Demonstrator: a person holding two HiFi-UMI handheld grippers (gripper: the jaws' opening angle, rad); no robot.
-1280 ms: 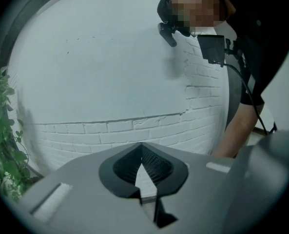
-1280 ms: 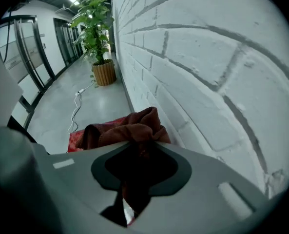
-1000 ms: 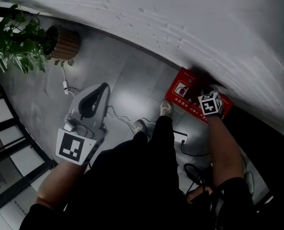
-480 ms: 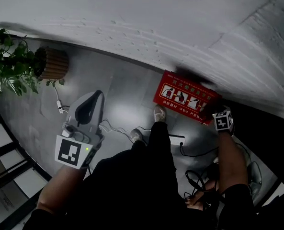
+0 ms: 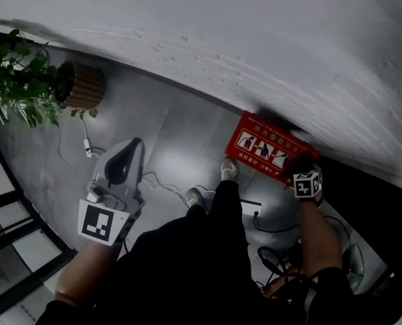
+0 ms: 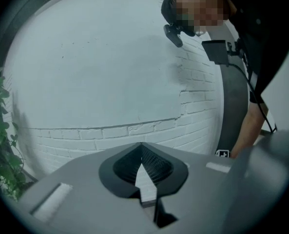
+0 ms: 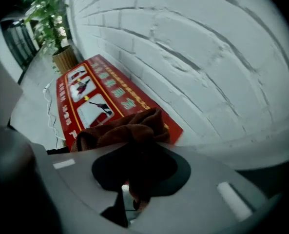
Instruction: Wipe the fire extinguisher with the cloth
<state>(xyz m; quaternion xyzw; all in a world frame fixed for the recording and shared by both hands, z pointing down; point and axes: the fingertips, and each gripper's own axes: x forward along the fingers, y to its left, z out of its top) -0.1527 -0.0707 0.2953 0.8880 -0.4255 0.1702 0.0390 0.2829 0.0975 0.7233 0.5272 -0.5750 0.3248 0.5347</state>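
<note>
A red fire extinguisher box (image 5: pixel 262 144) with picture instructions on its lid lies on the floor against the white brick wall. My right gripper (image 5: pixel 297 168) points steeply down at the box's right end. A dark brown cloth (image 7: pixel 129 128) is bunched on the red lid (image 7: pixel 100 96). The right gripper (image 7: pixel 134 179) pinches that cloth, and its jaws are closing on it. My left gripper (image 5: pixel 136 143) hangs in the air at the left, far from the box. In the left gripper view the left gripper (image 6: pixel 142 152) is shut and holds nothing, facing the wall.
A potted plant (image 5: pixel 21 80) in a wicker pot (image 5: pixel 85 87) stands at the far left by the wall (image 5: pixel 255 39). White cables (image 5: pixel 167 181) and dark cables (image 5: pixel 275 225) trail over the grey floor near the person's shoes (image 5: pixel 229 169).
My right gripper with the cloth has slid from over the box's right part to its near right corner. The left gripper has stayed about where it was.
</note>
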